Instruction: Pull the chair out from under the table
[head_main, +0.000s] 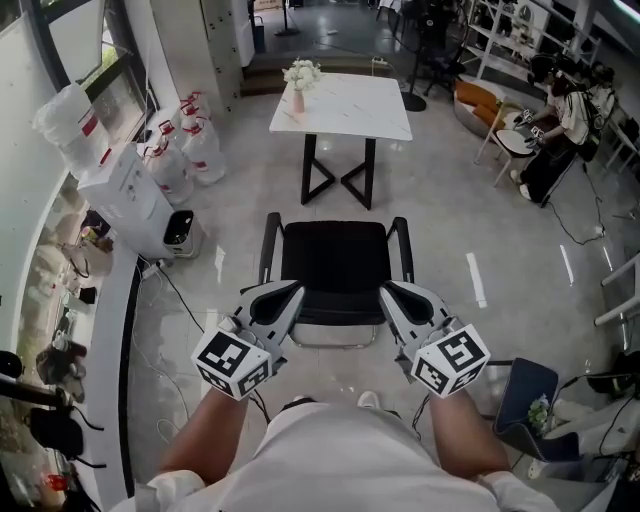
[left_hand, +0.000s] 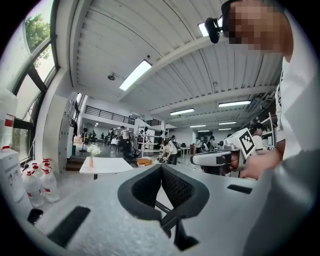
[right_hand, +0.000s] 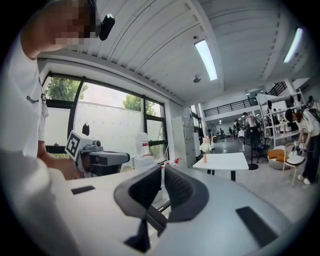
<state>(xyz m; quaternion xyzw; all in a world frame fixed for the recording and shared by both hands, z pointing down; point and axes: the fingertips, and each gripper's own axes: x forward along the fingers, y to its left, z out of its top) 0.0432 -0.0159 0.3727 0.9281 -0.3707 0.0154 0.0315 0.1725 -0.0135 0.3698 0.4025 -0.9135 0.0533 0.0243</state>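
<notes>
A black chair (head_main: 335, 262) with two armrests stands on the grey floor, well apart from the white table (head_main: 345, 105), its backrest toward me. My left gripper (head_main: 287, 298) hovers by the backrest's left corner and my right gripper (head_main: 393, 294) by its right corner; neither holds the chair. In the left gripper view the left gripper (left_hand: 161, 167) has its pads meeting, nothing between them. In the right gripper view the right gripper (right_hand: 163, 169) has its pads almost together, only a thin slit, also empty. The chair is hidden in both gripper views.
A vase of white flowers (head_main: 300, 80) stands on the table's far left corner. Water jugs (head_main: 185, 150) and a white dispenser (head_main: 130, 195) line the left wall, with cables on the floor. A blue bin (head_main: 530, 400) sits at my right. A person (head_main: 565, 115) sits far right.
</notes>
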